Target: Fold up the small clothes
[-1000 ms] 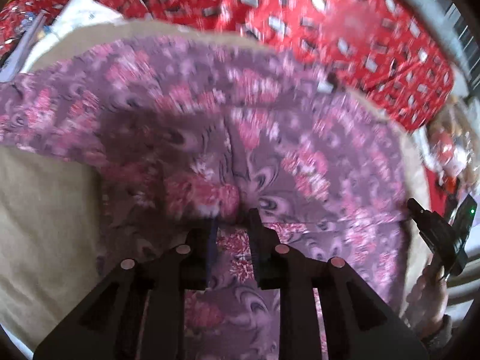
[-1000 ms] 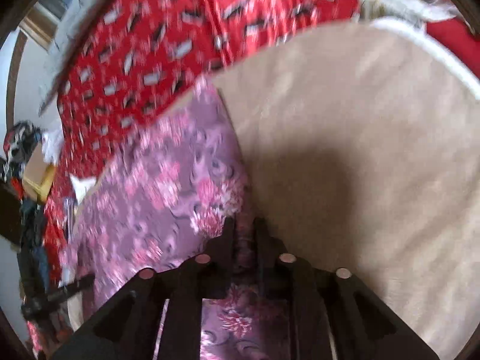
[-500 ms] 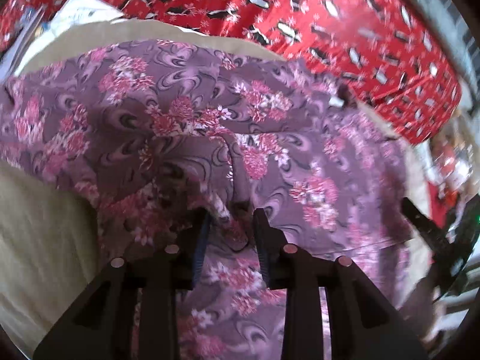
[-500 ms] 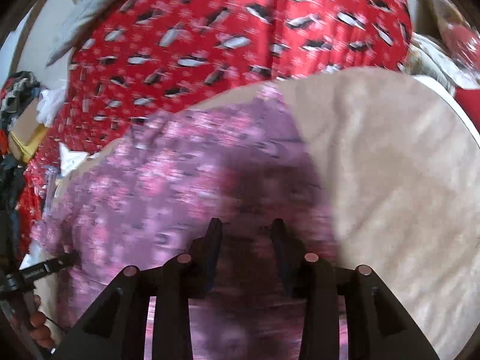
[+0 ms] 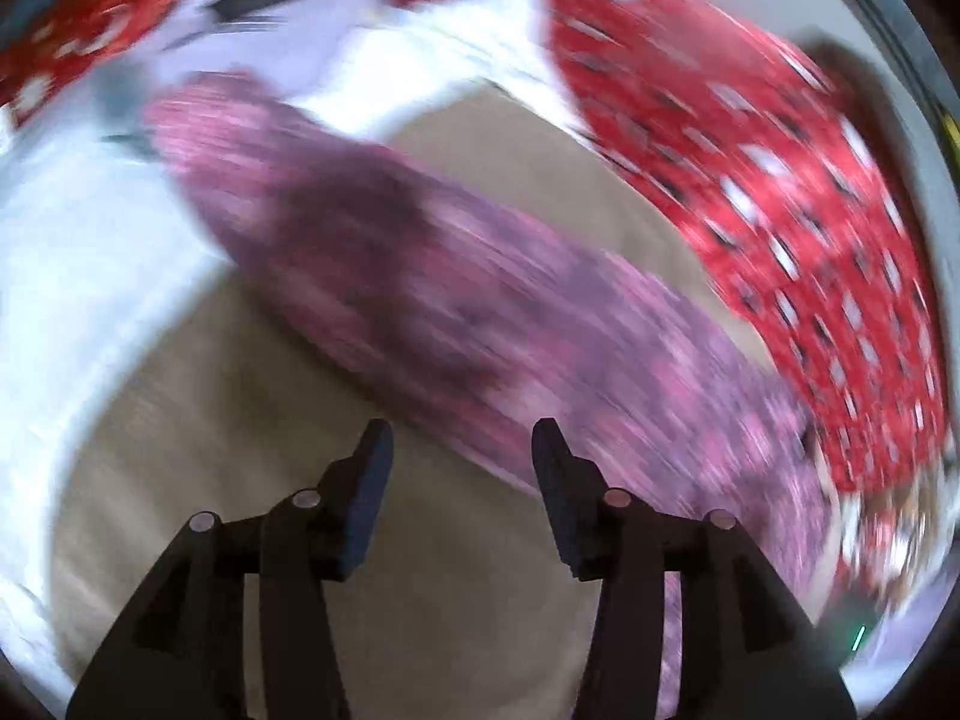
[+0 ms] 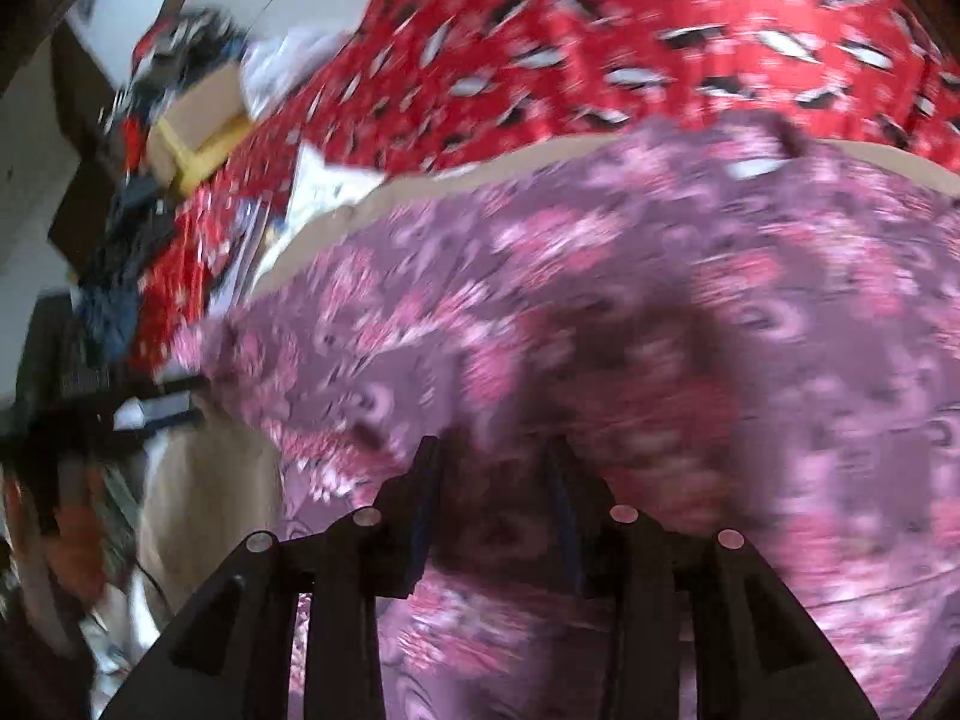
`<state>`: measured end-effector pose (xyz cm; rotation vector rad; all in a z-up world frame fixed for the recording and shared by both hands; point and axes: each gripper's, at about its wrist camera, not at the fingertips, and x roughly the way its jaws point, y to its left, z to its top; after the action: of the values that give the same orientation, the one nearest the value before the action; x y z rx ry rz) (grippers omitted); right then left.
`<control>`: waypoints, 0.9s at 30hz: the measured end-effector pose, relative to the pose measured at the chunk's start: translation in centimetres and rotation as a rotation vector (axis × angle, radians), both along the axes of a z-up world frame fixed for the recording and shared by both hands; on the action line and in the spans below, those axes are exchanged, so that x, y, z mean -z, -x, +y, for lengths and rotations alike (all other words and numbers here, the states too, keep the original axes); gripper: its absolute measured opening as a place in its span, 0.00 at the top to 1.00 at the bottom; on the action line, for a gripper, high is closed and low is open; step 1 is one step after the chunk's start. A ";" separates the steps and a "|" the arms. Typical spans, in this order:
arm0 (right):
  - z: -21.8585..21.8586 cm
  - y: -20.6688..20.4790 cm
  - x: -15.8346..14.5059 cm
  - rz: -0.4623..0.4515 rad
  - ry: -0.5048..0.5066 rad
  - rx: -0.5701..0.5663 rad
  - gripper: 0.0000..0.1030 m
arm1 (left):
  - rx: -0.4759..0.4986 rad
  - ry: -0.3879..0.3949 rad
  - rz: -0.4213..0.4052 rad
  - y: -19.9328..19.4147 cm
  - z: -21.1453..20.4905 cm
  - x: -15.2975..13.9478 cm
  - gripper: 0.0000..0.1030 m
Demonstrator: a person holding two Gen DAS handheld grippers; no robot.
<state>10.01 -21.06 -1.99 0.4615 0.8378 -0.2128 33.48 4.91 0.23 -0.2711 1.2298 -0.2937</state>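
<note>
A purple garment with pink flowers lies on a tan cushion. In the left wrist view it runs as a blurred band from upper left to lower right. My left gripper is open and empty, just in front of the garment's near edge. In the right wrist view the garment fills most of the frame. My right gripper is open, its fingers low over the cloth with nothing between them. Both views are motion-blurred.
A red patterned sheet lies beyond the cushion, also in the right wrist view. White cloth lies at the left. A cardboard box and dark clothes sit far left. The left gripper and hand show at the left edge.
Both grippers have let go of the garment and opened. The left gripper has swung away to the cushion at the garment's edge. The right gripper has moved over the cloth.
</note>
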 end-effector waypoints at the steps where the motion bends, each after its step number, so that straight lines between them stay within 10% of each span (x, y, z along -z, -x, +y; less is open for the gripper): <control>1: 0.4 -0.1 0.0 -0.011 0.034 -0.003 0.55 | -0.044 -0.002 0.015 -1.5 2.1 0.4 0.55; 13: 1.2 -0.1 0.4 -0.043 0.105 -0.010 0.50 | -0.244 0.159 0.116 -9.9 8.6 5.3 0.54; 15: 1.2 -0.1 0.4 -0.043 0.103 -0.011 0.50 | -0.263 0.180 0.086 -10.1 8.7 5.1 0.82; 16: 1.2 0.0 0.4 -0.044 0.100 -0.011 0.50 | -0.253 0.198 0.082 -10.1 8.7 4.9 0.98; 27: 0.4 0.1 -1.1 0.011 0.098 -0.001 0.51 | -0.092 0.157 -0.068 -5.8 3.1 -3.3 0.98</control>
<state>9.91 -20.63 -0.86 0.3684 0.8344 -0.2550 39.26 8.00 3.56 -0.4489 1.1248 -0.3177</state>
